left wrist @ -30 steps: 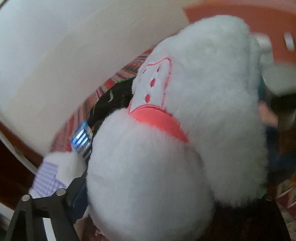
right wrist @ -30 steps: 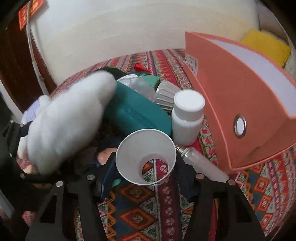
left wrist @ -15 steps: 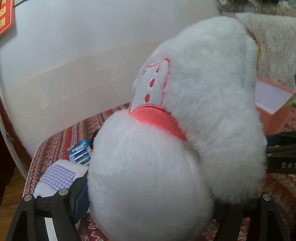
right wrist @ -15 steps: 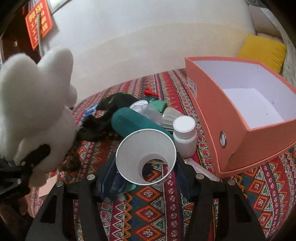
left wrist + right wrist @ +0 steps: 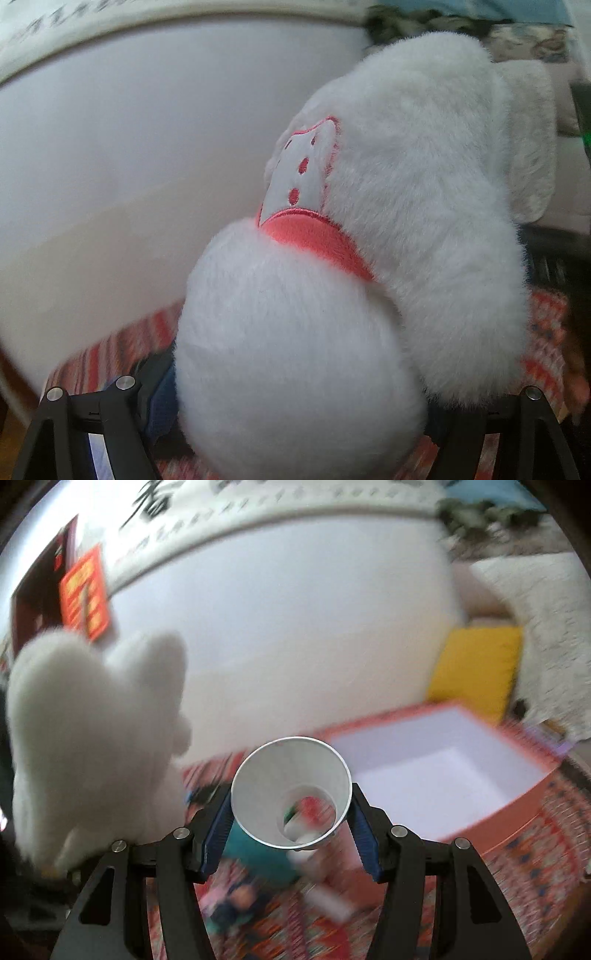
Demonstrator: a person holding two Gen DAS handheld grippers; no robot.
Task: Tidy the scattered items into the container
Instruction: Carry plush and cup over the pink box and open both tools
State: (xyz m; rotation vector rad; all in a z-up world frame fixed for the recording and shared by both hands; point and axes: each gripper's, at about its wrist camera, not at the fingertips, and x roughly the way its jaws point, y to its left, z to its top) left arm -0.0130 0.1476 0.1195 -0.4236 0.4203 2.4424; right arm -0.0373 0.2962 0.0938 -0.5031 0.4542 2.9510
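Note:
My left gripper (image 5: 295,424) is shut on a white plush toy (image 5: 351,277) with a pink collar, which fills the left wrist view and hides the fingertips. The toy also shows at the left of the right wrist view (image 5: 92,731), held high above the table. My right gripper (image 5: 291,812) is shut on a white funnel-like paper cup (image 5: 291,775), its mouth facing the camera, held above the table. The orange box (image 5: 517,797) with a white inside stands open to the right of the cup.
Blurred below the cup lie a teal case (image 5: 258,853), a white bottle (image 5: 306,838) and other small items on the patterned red cloth (image 5: 535,867). A white wall (image 5: 295,627) stands behind. A yellow cushion (image 5: 476,664) lies beyond the box.
Both grippers have risen and tilted up with their loads. The table items have dropped low in the right wrist view and the wall fills more of both views.

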